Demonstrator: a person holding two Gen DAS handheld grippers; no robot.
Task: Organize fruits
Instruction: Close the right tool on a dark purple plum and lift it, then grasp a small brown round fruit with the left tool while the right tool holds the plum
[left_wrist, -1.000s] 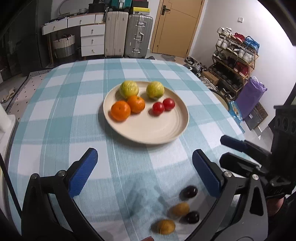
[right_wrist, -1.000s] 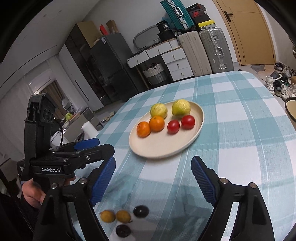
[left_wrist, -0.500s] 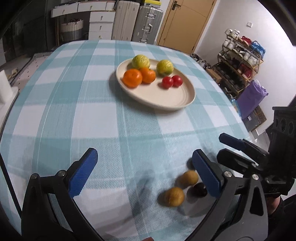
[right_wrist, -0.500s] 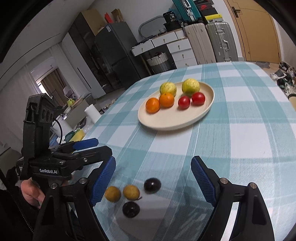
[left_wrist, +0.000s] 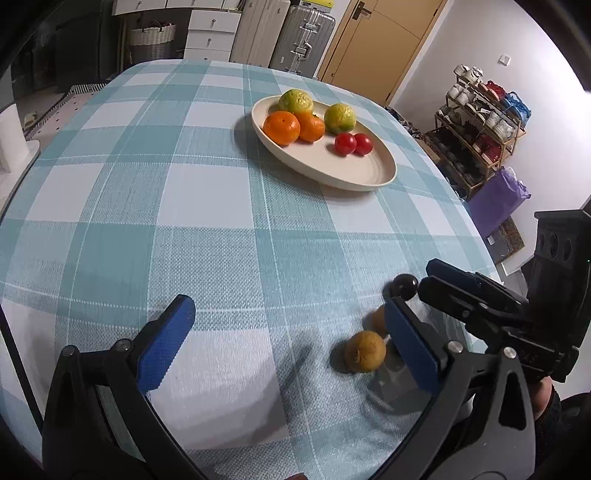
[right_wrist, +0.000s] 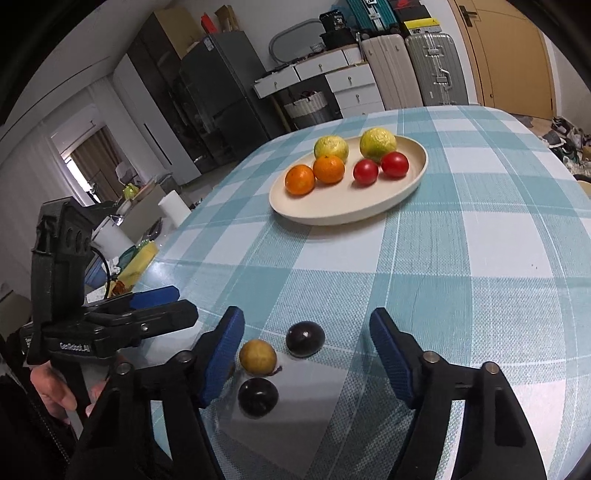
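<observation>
The right gripper (right_wrist: 306, 354) hangs low over the surface (right_wrist: 461, 258) with its blue pads set apart and closing, touching nothing. Between them, toward the left pad, lies a dark plum (right_wrist: 305, 338) on the checked cloth. Just beside the left pad sits a brown-yellow fruit (right_wrist: 257, 356), and right below that one, nearer the camera, a second dark plum (right_wrist: 258, 397). The three lie close together, the yellow one nearly touching the near plum.

The left gripper (left_wrist: 284, 339) has its pads spread wide, with only bare cloth between them. Close inside its right pad rests a brown-yellow fruit (left_wrist: 365, 351); another like it (left_wrist: 378, 320) peeks out from behind that pad, mostly hidden. Past the pad tip a dark plum (left_wrist: 405, 286) lies just by the tip of the right gripper, which reaches in from the right side of this view.

Well beyond both grippers, farther out on the surface, stands a cream plate (right_wrist: 332, 216). On it are two oranges (right_wrist: 314, 173) side by side, two yellow-green fruits (right_wrist: 356, 144) behind them, and two red tomatoes (right_wrist: 380, 168) touching each other to the right of the oranges.

In the right wrist view the left gripper comes in from the left edge, held by a hand (right_wrist: 59, 391).
</observation>
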